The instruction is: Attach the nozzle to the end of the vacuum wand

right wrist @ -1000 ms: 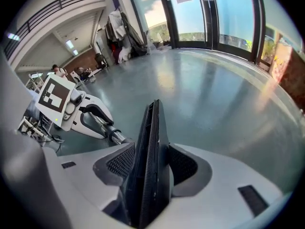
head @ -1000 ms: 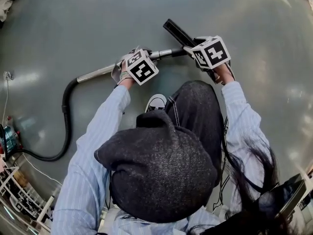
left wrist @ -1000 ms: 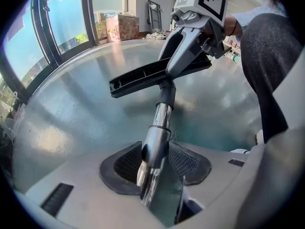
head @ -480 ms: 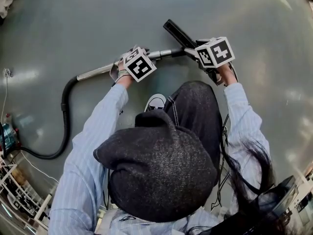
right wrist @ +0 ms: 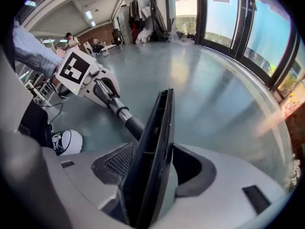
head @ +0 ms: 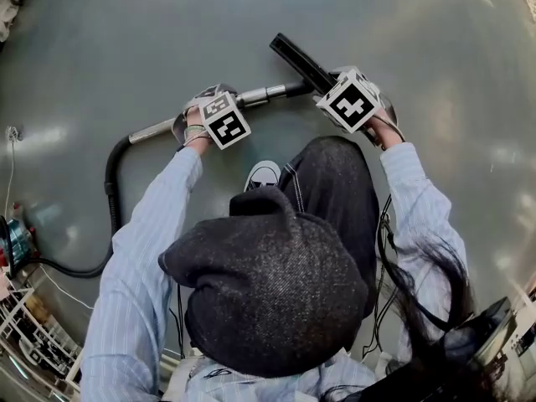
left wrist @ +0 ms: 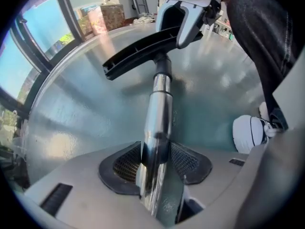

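A silver vacuum wand [head: 264, 95] lies across the grey floor, and the neck of a long black nozzle [head: 297, 57] sits on its right end. My left gripper [head: 205, 109] straddles the wand's middle. In the left gripper view the wand [left wrist: 159, 109] runs up between the open jaws [left wrist: 155, 175] to the nozzle [left wrist: 138, 51]. My right gripper [head: 335, 80] is at the nozzle. In the right gripper view the nozzle [right wrist: 159, 128] stands edge-on between jaws [right wrist: 152, 175] that are opening, with a gap at the right pad.
A black hose [head: 110, 191] curves from the wand's left end to the lower left. A white shoe [head: 265, 174] and a dark trouser knee [head: 335, 191] are just below the wand. Shelving [head: 33, 333] stands at the bottom left, and windows [right wrist: 228, 13] stand beyond the nozzle.
My left gripper has slid left along the wand, whose left end stayed put. The right gripper has shifted left and rolled, and the nozzle end has swung slightly left.
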`<action>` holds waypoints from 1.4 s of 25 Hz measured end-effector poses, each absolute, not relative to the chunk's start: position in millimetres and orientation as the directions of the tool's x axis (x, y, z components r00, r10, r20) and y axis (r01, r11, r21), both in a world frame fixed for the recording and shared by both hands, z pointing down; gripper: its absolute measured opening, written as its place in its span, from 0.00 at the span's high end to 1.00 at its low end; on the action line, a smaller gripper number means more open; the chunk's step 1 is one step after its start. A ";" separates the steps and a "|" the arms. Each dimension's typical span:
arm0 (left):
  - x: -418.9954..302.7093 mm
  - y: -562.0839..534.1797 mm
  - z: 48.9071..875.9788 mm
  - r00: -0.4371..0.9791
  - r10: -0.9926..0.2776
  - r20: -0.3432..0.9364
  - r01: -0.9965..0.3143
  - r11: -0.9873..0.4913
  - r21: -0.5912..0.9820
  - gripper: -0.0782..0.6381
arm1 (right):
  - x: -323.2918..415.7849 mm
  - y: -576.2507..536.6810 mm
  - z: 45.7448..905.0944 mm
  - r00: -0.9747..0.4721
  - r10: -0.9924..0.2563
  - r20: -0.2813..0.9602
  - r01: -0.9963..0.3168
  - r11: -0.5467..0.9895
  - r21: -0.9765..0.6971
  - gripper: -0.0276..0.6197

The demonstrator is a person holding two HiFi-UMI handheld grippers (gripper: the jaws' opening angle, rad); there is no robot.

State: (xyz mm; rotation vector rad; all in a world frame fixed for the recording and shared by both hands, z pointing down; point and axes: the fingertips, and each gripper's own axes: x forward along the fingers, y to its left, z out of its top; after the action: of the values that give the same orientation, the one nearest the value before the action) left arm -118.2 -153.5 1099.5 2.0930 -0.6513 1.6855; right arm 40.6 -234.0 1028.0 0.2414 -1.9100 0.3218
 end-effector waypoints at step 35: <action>-121.0 -160.4 1068.2 0.284 -0.290 0.914 -0.624 -0.780 -0.054 0.63 | 66.7 -272.7 960.4 -0.590 -0.226 0.775 -0.617 0.745 -0.253 0.60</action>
State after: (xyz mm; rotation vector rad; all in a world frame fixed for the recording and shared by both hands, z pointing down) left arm -121.0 -160.4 1068.2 2.2439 -0.8317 1.4945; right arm 66.7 -272.7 960.4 0.6308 -2.1800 0.6590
